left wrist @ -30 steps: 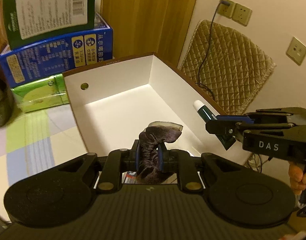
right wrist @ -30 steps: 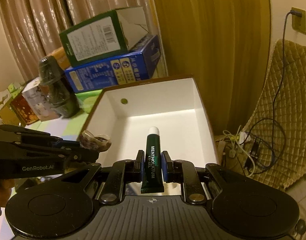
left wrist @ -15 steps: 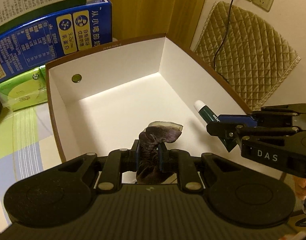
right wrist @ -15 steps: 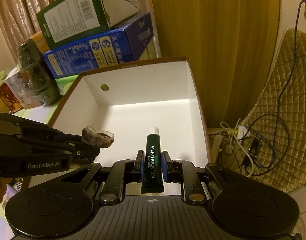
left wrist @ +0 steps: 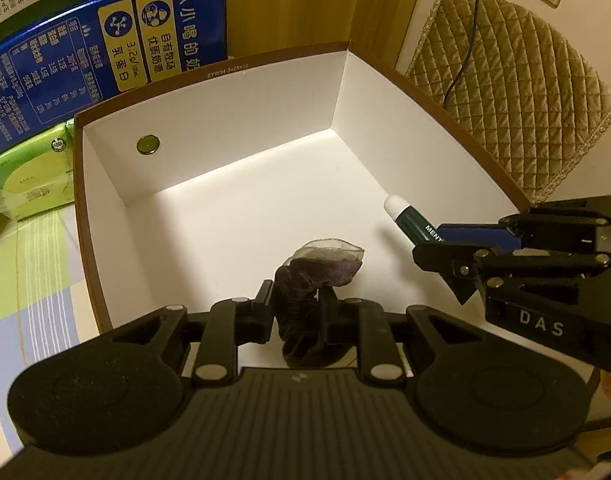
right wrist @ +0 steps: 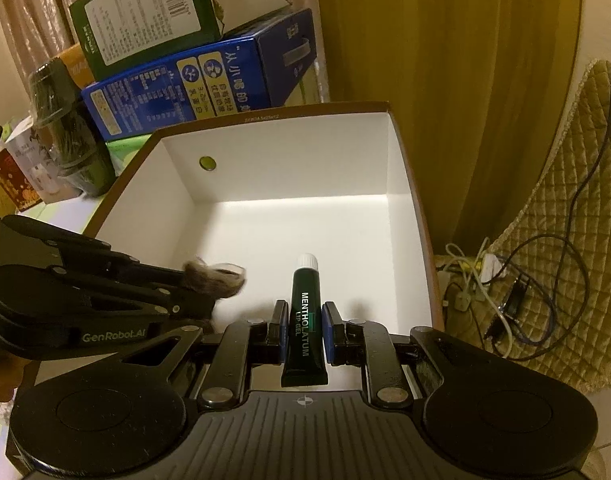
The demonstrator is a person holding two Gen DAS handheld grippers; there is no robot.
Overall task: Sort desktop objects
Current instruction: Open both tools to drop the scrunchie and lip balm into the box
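A dark rolled sock (left wrist: 317, 268) hangs between the pads of my left gripper (left wrist: 297, 304), low over the near part of the white box (left wrist: 241, 120). Its jaws are opening, and the sock still fills the gap between them. In the right wrist view the sock (right wrist: 215, 280) looks blurred at the left gripper (right wrist: 185, 280) tips. My right gripper (right wrist: 304, 316) is shut on a green lip gel tube (right wrist: 305, 300), white cap forward, above the box floor (right wrist: 305, 224). From the left wrist view, the right gripper (left wrist: 425, 240) and tube (left wrist: 409, 220) are over the box's right side.
Behind the box lie a blue carton (right wrist: 197, 80) with a green box (right wrist: 145, 12) on top, a green tissue pack (left wrist: 29, 184) and a dark bottle (right wrist: 65, 128). A quilted cushion (left wrist: 513, 80) and tangled cables (right wrist: 505, 300) are to the right, off the table.
Both grippers have come forward and down over the box, which now fills more of each view. The left pads stand slightly wider around the sock.
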